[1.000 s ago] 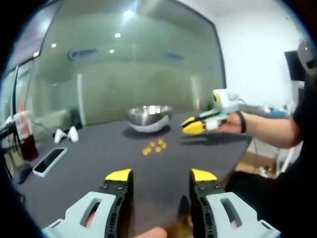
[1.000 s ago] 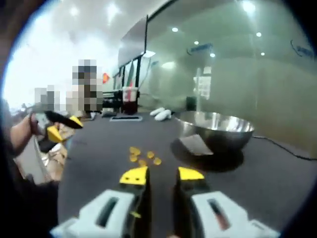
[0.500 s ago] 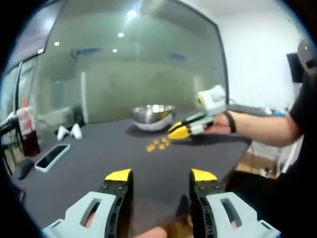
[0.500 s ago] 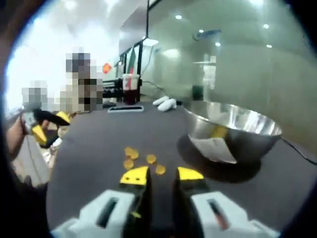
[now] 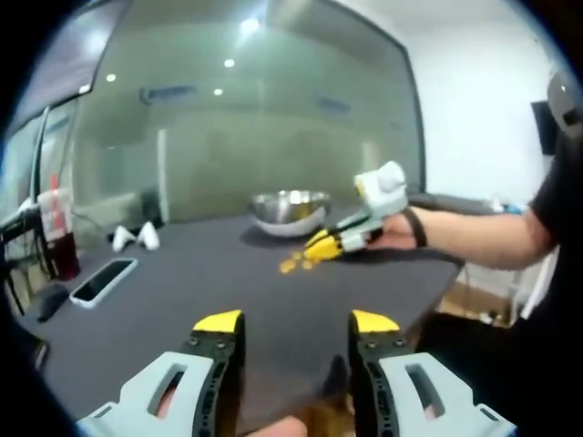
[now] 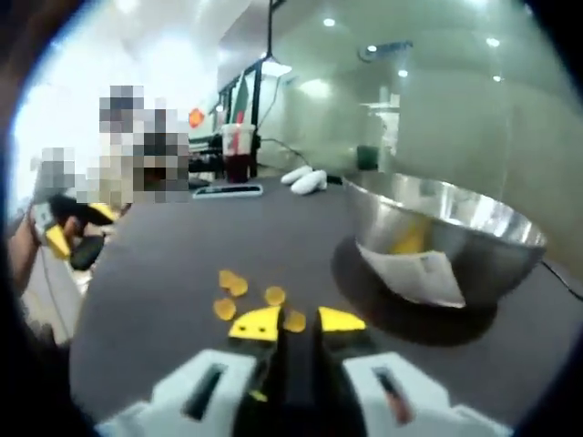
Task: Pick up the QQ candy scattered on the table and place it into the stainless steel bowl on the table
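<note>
Several yellow QQ candies (image 6: 273, 295) lie on the dark table (image 6: 164, 273), just left of the stainless steel bowl (image 6: 474, 228). My right gripper (image 6: 299, 322) hangs low over them, open by a narrow gap, with one candy (image 6: 293, 320) right at its yellow tips. In the left gripper view the right gripper (image 5: 321, 246) points down at the candies (image 5: 290, 265) in front of the bowl (image 5: 291, 208). My left gripper (image 5: 296, 322) stays wide open and holds nothing near the table's front edge. It also appears at the left of the right gripper view as the left gripper (image 6: 66, 237).
A phone (image 5: 102, 280), a cup with a red drink (image 5: 57, 238) and two small white objects (image 5: 134, 238) sit at the table's far left. A glass wall runs behind the table. The person's arm (image 5: 483, 238) reaches in from the right.
My right gripper has moved forward and down to the candies, and its jaws have narrowed a little. The left gripper has stayed open near the table edge.
</note>
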